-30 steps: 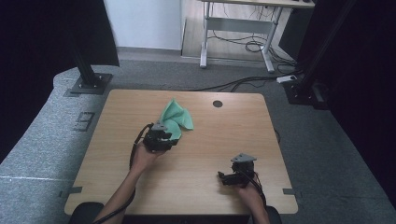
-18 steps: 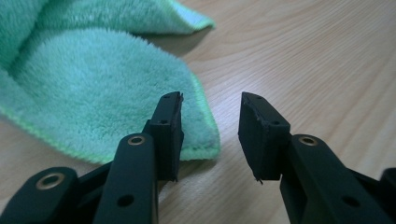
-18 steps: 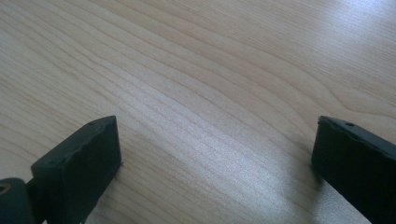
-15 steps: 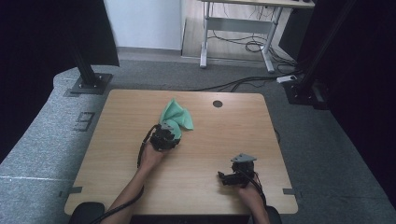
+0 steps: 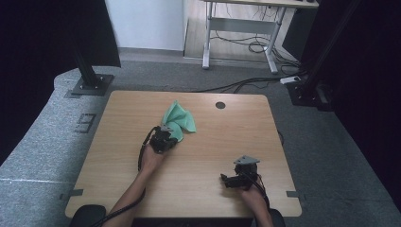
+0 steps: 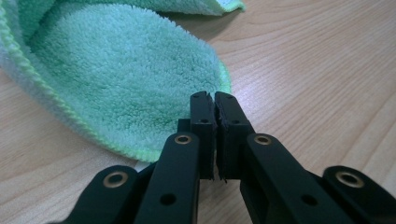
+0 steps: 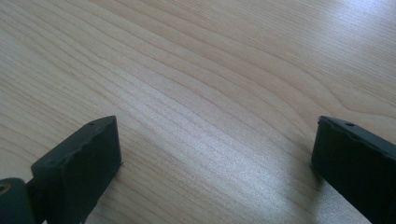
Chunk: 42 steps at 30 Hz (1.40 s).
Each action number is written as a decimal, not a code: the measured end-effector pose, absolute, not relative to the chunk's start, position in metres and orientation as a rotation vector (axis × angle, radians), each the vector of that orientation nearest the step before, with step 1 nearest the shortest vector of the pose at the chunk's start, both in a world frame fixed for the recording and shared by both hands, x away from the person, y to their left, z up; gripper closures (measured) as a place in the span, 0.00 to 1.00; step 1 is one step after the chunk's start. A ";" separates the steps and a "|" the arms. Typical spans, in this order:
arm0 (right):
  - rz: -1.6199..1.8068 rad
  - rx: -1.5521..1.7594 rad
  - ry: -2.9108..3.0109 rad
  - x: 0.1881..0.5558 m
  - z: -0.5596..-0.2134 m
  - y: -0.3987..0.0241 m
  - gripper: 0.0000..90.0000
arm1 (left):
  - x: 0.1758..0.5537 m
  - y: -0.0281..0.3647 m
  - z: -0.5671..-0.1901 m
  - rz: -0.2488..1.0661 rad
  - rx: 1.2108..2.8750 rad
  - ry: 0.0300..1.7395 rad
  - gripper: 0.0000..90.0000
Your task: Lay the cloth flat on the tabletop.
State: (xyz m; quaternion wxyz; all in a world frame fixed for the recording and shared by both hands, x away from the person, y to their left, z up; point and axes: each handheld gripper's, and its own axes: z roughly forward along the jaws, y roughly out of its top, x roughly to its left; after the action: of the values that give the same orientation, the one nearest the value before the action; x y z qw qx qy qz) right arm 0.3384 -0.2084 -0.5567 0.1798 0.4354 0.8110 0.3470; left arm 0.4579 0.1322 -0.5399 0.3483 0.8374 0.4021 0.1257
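Observation:
A green microfibre cloth lies bunched on the wooden table, left of the middle. My left gripper sits at the cloth's near edge. In the left gripper view its jaws stand pressed together over the rim of the cloth; they have just been closing, and the pinch itself is hidden behind the tips. My right gripper rests low near the table's front right. Its jaws stand wide apart over bare wood, holding nothing.
A round cable hole sits near the table's far edge. Grey carpet surrounds the table, with stand bases at the far left and far right, and cables on the floor behind.
My left hand has shifted slightly right and down to the cloth's near edge. The right hand has stayed put.

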 end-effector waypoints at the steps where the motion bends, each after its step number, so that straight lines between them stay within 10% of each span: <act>1: 0.981 1.230 2.292 0.338 -0.557 -0.208 0.01 | 0.458 0.132 -0.540 0.326 2.171 1.042 0.96; 34: 0.981 1.229 2.292 0.338 -0.557 -0.208 0.01 | 0.424 0.173 -0.452 0.316 1.986 0.922 0.97; 42: 0.981 1.230 2.292 0.338 -0.557 -0.208 0.01 | 0.429 0.209 -0.482 0.338 2.026 1.074 0.96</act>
State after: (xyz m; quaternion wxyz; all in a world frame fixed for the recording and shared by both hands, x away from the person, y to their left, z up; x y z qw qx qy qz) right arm 0.3384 -0.2084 -0.5567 0.1798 0.4353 0.8111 0.3470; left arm 0.4287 0.2087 -0.4824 0.4004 0.8010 0.4245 0.1338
